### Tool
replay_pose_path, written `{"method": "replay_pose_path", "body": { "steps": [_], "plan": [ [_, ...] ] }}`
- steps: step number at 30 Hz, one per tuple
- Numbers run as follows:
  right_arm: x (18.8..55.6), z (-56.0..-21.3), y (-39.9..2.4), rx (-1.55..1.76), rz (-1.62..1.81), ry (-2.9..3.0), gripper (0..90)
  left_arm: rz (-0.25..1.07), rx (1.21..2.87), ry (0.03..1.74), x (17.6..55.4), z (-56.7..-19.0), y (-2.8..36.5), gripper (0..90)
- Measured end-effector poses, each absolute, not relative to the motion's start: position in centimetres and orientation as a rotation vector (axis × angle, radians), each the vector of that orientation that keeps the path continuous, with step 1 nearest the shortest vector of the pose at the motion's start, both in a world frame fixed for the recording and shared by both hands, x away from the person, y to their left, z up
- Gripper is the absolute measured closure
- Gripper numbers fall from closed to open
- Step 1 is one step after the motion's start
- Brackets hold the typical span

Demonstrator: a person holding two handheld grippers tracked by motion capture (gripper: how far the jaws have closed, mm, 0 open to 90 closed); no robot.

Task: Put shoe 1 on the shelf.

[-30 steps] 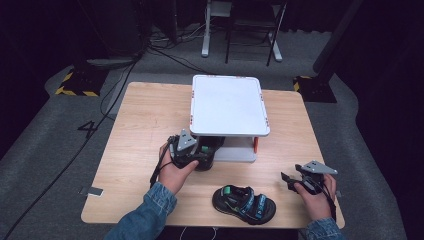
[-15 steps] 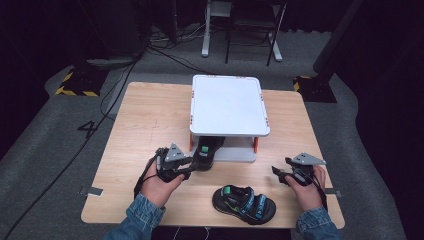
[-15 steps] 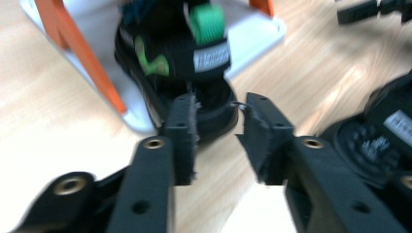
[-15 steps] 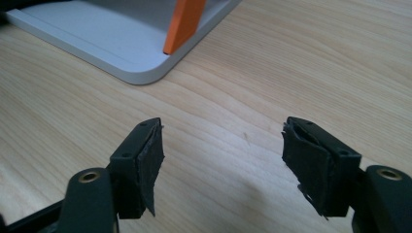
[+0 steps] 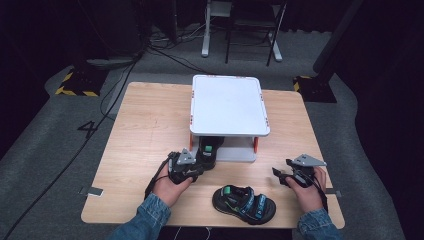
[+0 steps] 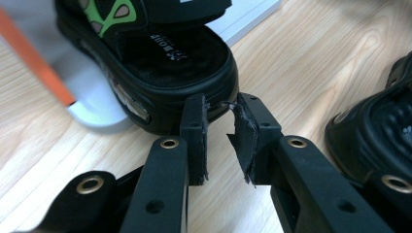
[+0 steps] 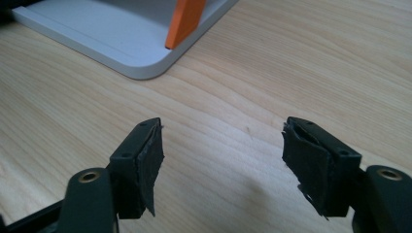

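- High view: the white two-tier plastic stand with orange posts (image 5: 229,107) stood on the light wooden table (image 5: 145,130). A black sandal with green strap markings (image 5: 208,149) lay half under the stand's upper shelf, on the lower tier at its near left corner, heel toward the person. The left gripper (image 5: 196,165) sat just in front of the stand, at that sandal's heel. A second black sandal with green and blue straps (image 5: 244,203) lay on the table, in front of the stand near the table's near edge. The right gripper (image 5: 281,172) hovered off the stand's near right corner, well apart from both sandals.
- Left gripper view: the jaws had just been closing and stood nearly together at the first sandal's (image 6: 160,58) heel rim. Their pads (image 6: 198,131) reached that rim; whether they pinched it I could not tell. The second sandal (image 6: 379,131) lay on the right.
- Right gripper view: the jaws stood wide apart over bare table (image 7: 233,97), nothing between them, with the stand's (image 7: 111,34) rounded base corner and an orange post beyond.
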State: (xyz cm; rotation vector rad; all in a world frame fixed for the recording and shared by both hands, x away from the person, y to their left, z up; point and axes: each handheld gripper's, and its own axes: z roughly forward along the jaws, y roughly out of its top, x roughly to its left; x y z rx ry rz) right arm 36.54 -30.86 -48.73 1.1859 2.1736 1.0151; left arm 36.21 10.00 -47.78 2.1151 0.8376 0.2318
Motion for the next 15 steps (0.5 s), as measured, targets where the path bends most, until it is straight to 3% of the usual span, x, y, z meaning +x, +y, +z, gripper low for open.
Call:
{"method": "replay_pose_path", "body": {
  "steps": [15],
  "plan": [
    [34.6, -48.7, -32.0, 1.226, 0.994, 2.136, 31.6, 0.296, 2.075, 0.752, 39.4, -49.0, 5.8, 64.8]
  ]
}}
